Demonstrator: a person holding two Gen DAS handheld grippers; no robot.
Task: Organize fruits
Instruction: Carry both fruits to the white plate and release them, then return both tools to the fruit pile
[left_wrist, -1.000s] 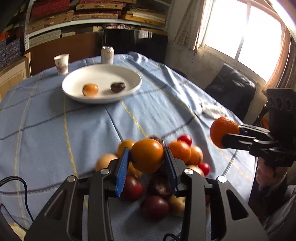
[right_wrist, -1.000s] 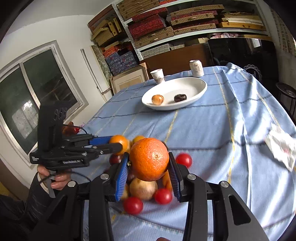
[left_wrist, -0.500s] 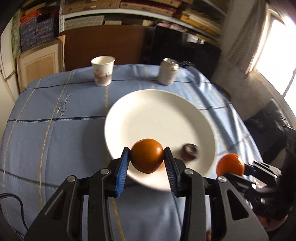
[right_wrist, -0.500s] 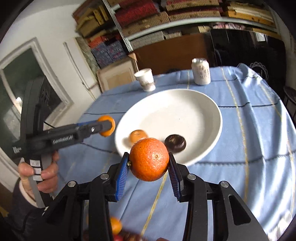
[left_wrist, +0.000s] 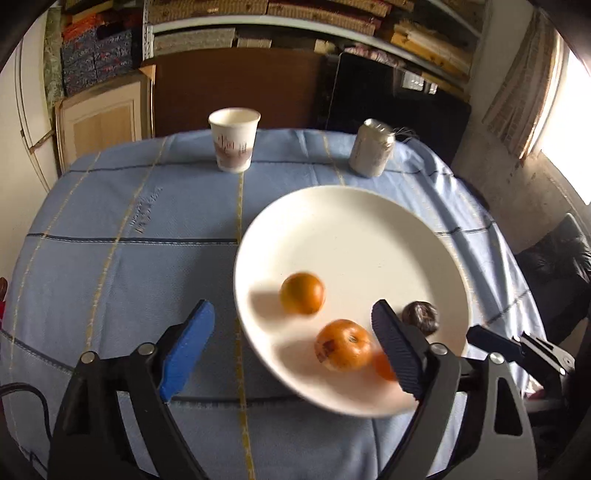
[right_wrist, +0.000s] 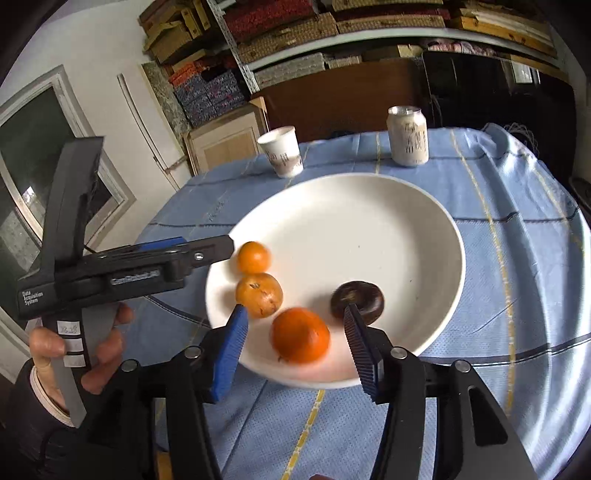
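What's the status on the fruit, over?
Both hand-held grippers, left and right, just opening, empty. Four fruits on the white plate. Nothing in the way.

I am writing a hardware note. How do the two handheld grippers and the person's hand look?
Both the left gripper and the right gripper are black with ribbed pads, one blue, one dark. The left body reads "Data Acquisition System". A black cable leaves it. The hand wears a dark sleeve.
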